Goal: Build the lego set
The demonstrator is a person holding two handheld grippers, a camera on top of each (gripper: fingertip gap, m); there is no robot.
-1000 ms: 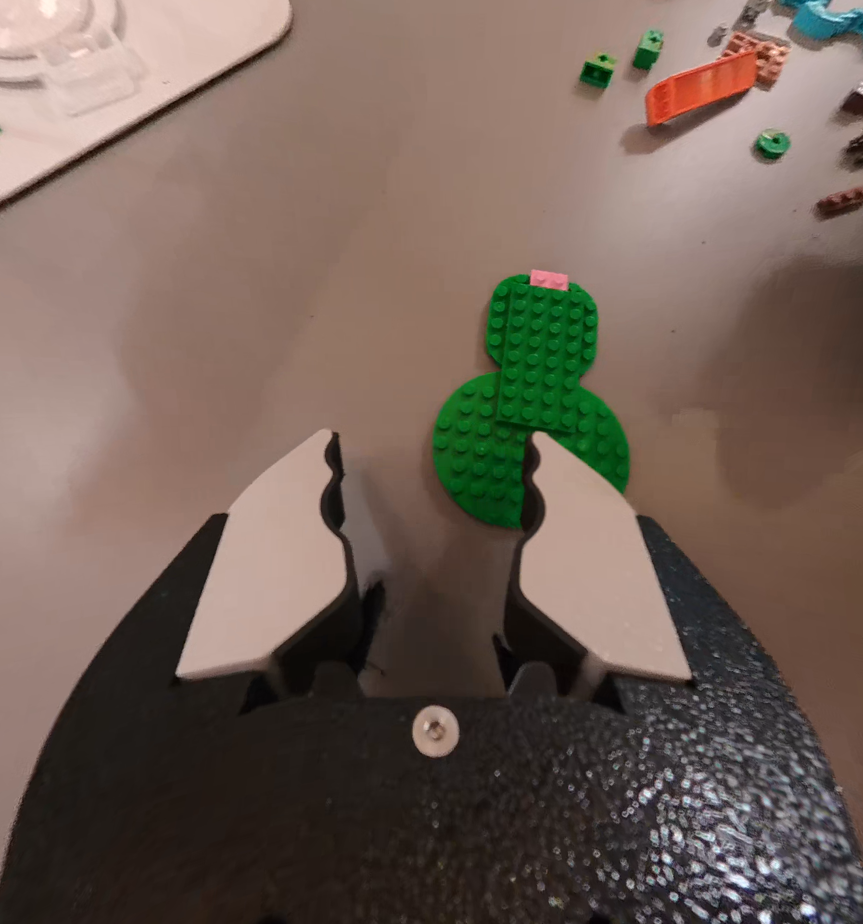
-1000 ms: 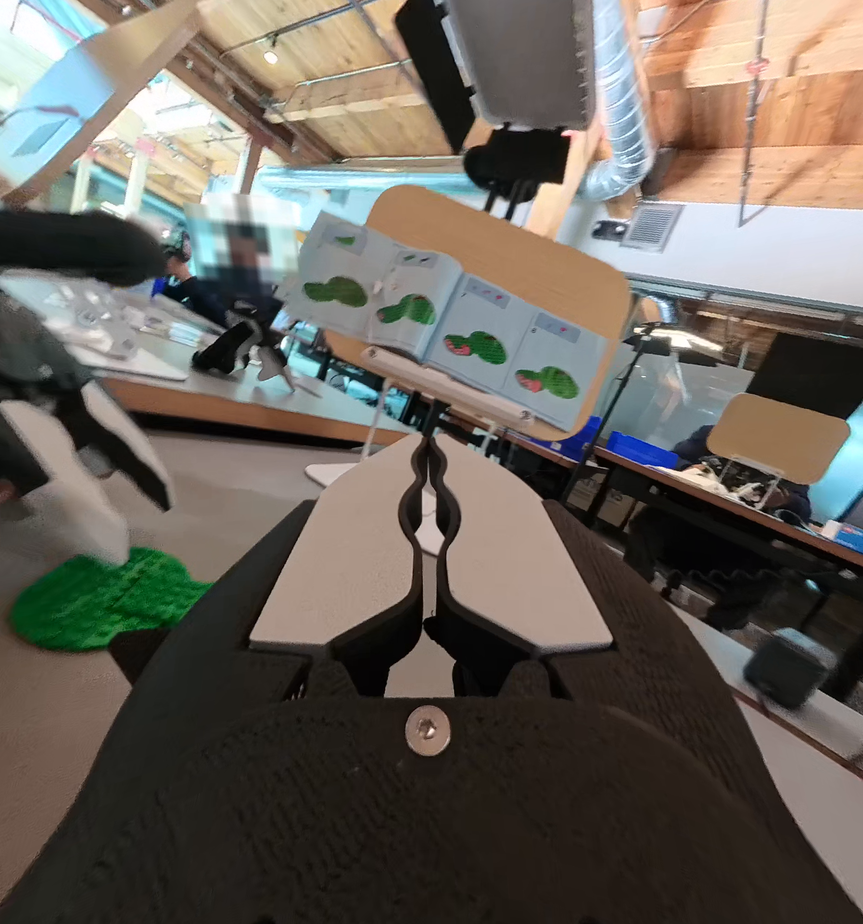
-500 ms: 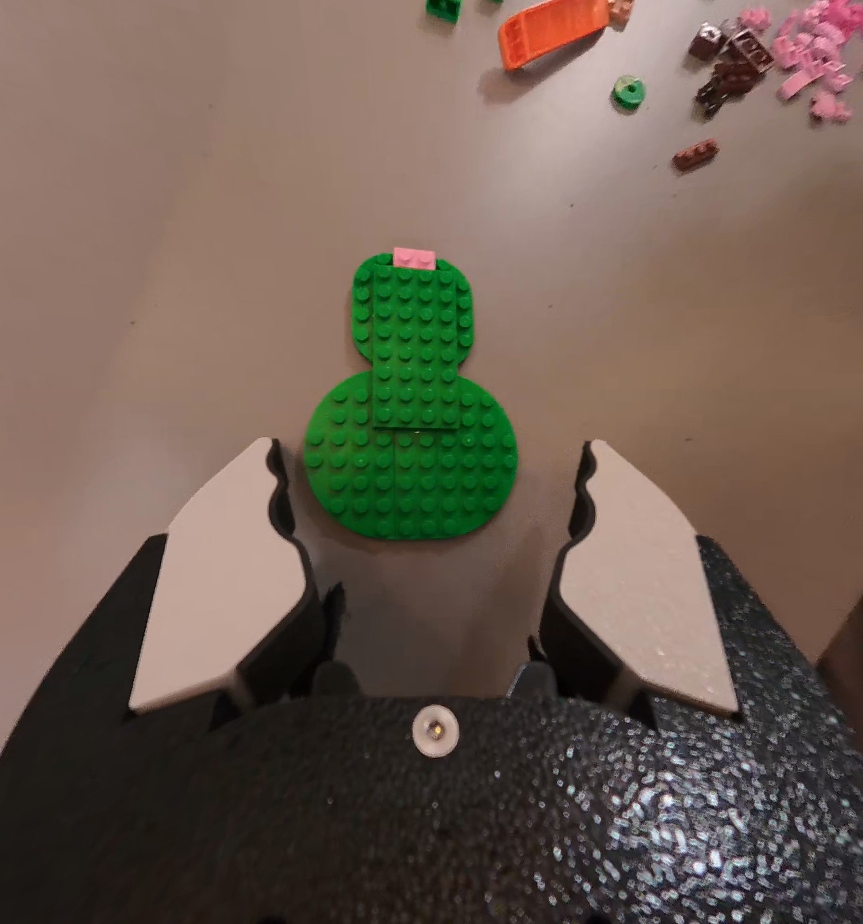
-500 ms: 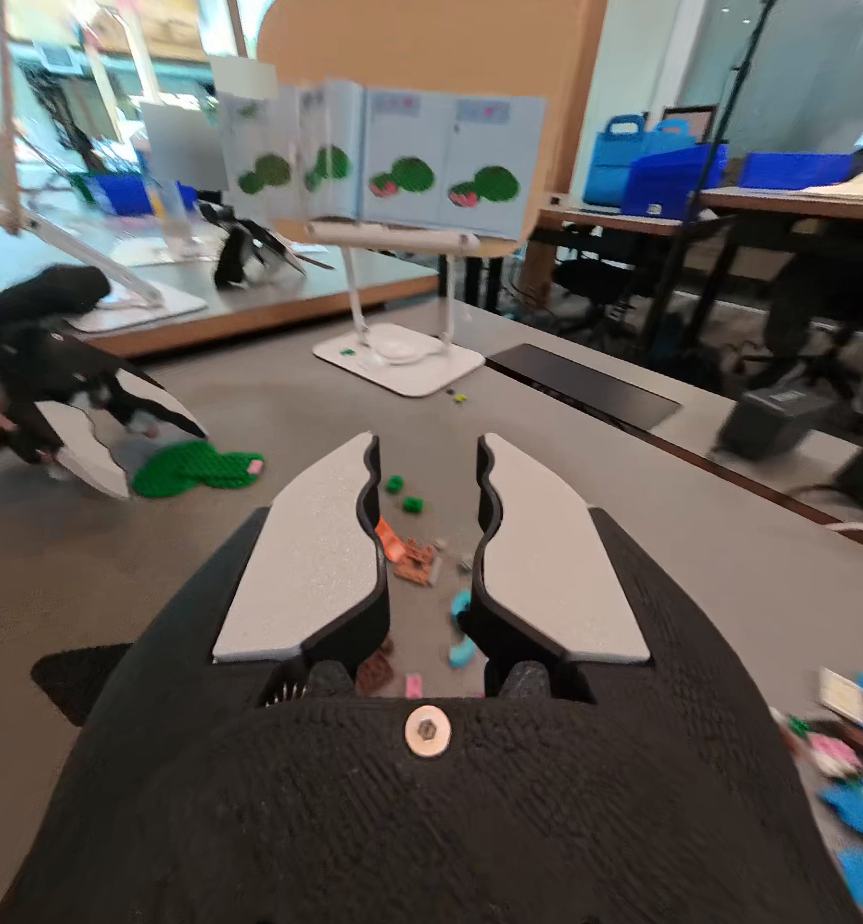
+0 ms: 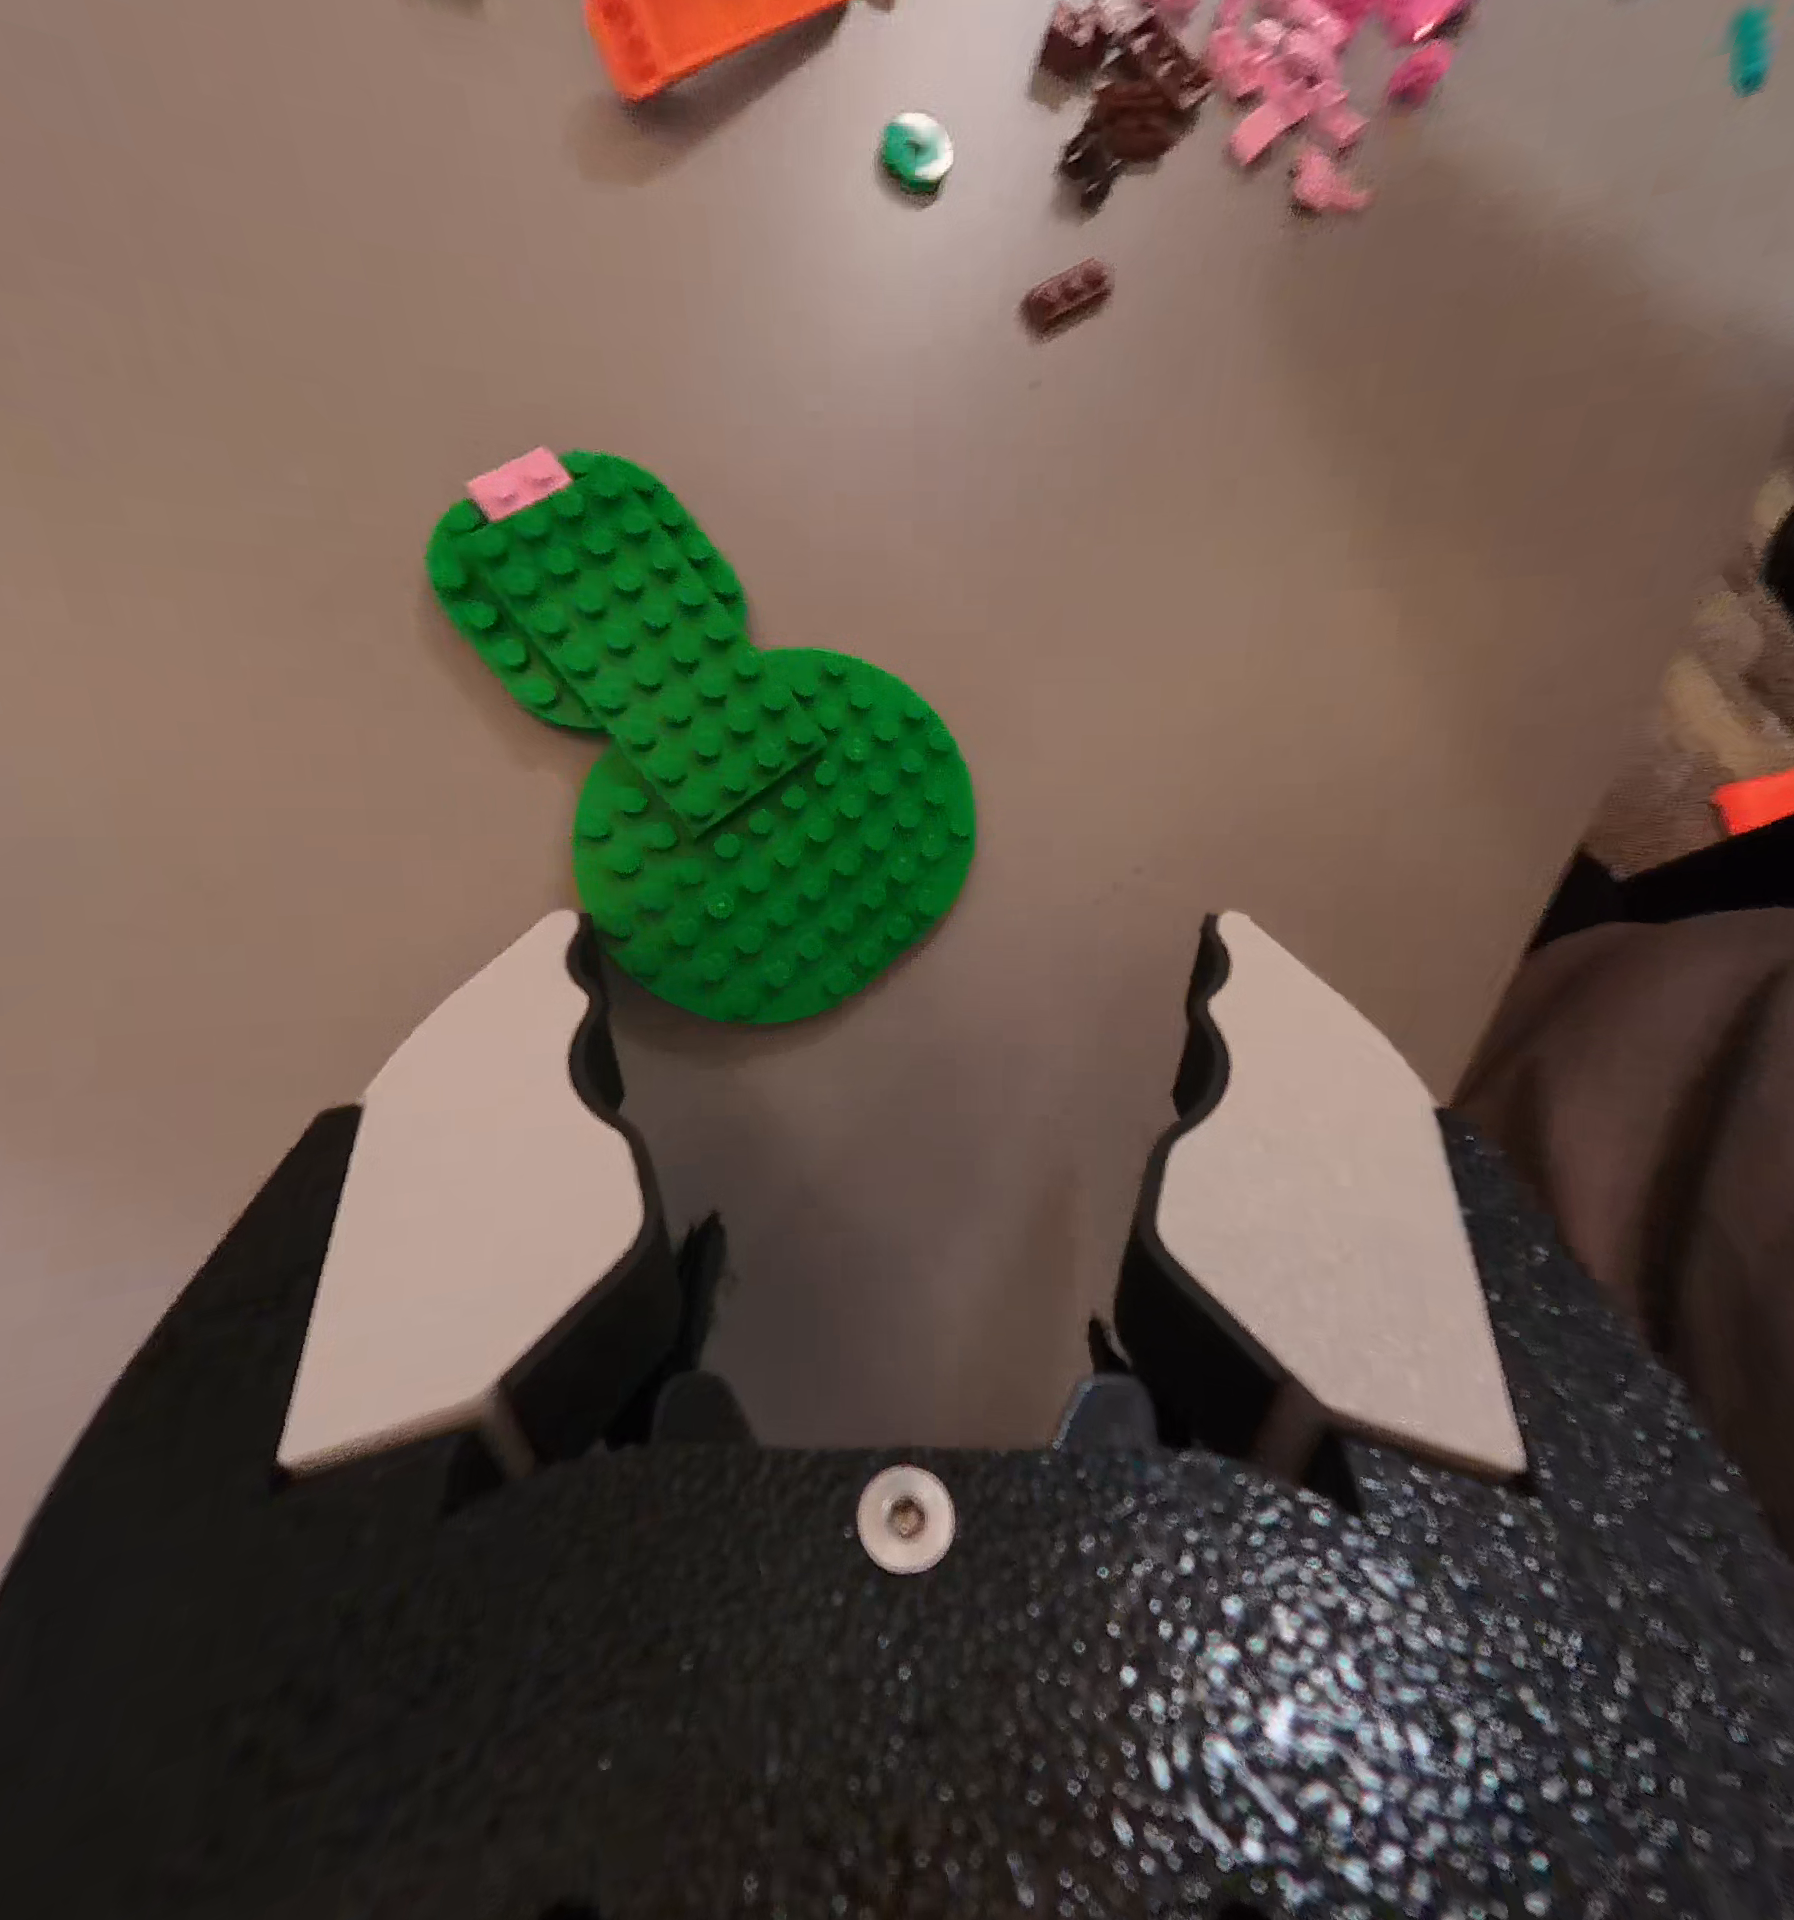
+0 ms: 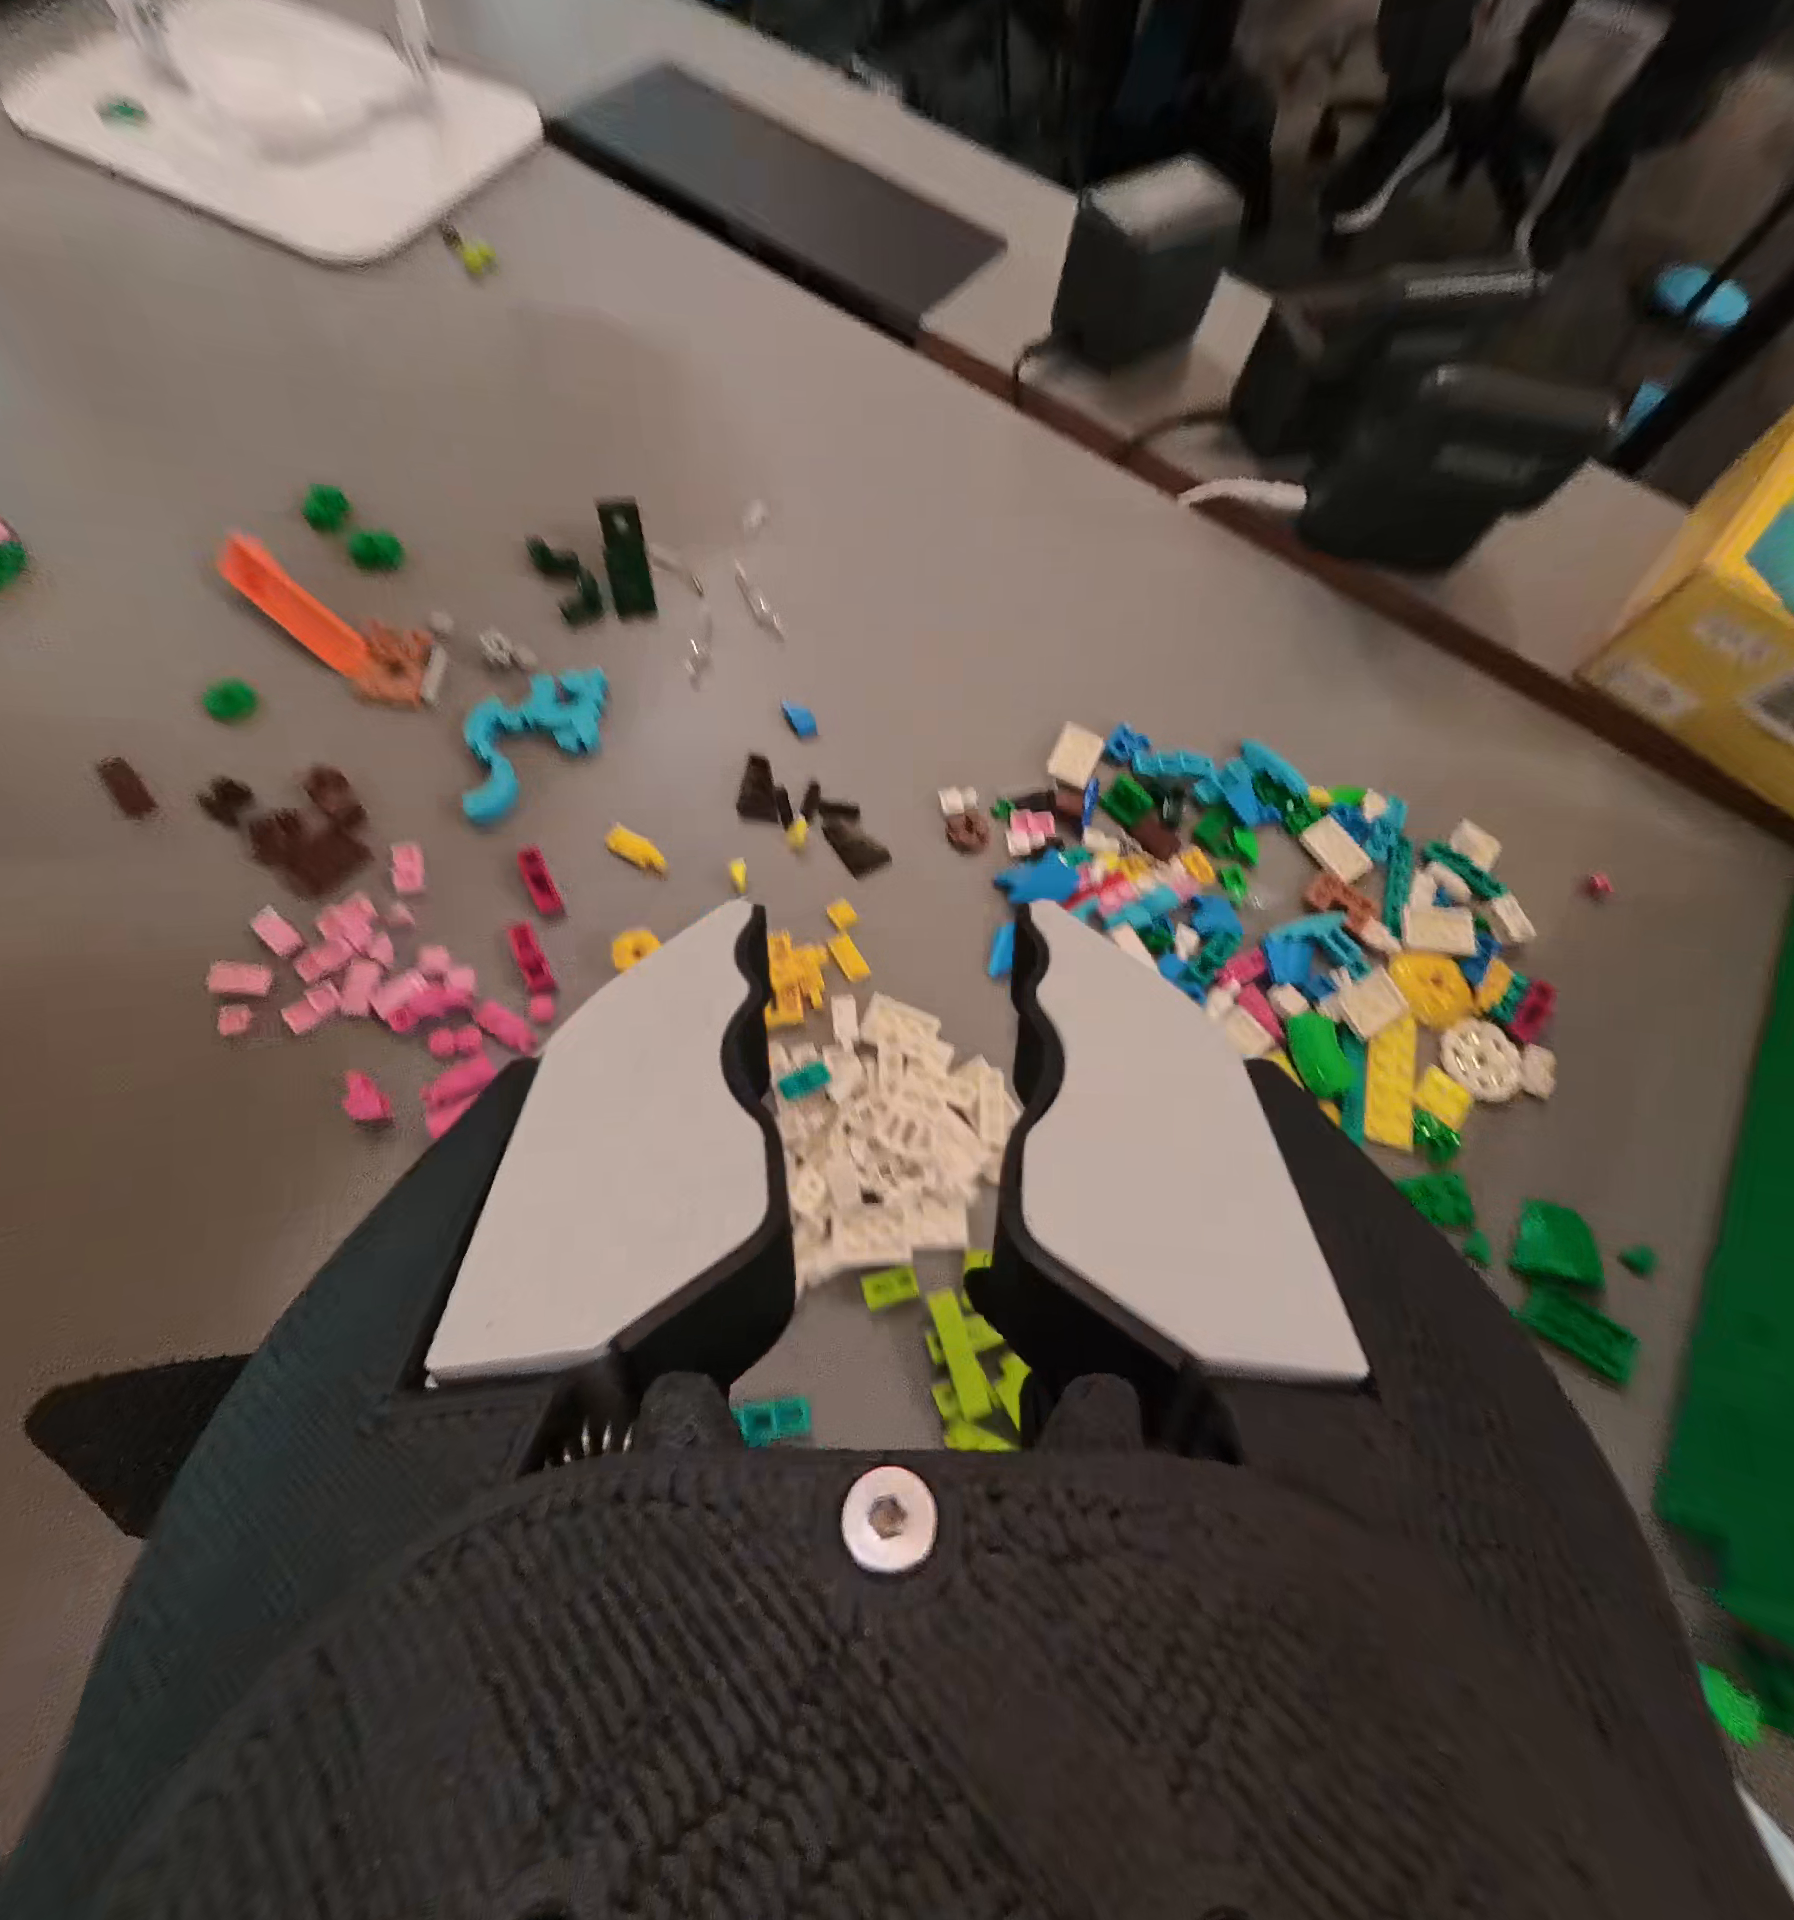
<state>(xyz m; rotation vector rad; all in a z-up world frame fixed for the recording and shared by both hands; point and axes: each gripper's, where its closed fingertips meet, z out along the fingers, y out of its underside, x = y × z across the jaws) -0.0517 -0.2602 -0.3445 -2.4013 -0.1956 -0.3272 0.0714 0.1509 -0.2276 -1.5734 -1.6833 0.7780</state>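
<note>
The flat green studded lego assembly (image 5: 727,748), two round plates bridged by a rectangular plate with a small pink tile (image 5: 517,483) at its 11 o'clock end, is lying on the grey-brown tabletop (image 5: 197,312). The left gripper (image 5: 888,935) is hovering over it with jaws spread wide and empty, its left fingertip (image 5: 560,940) at the big round plate's 8 o'clock edge. The right gripper (image 6: 885,914) is hanging, jaws moderately apart and empty, above a heap of small white lego plates (image 6: 893,1122), with pink pieces (image 6: 373,977) at 9 o'clock and a mixed-colour pile (image 6: 1319,935) at 3 o'clock. The assembly is probably light, rigid and thin, and likely to slide on the table; pinching across the round plate's edges looks the safest hold
</note>
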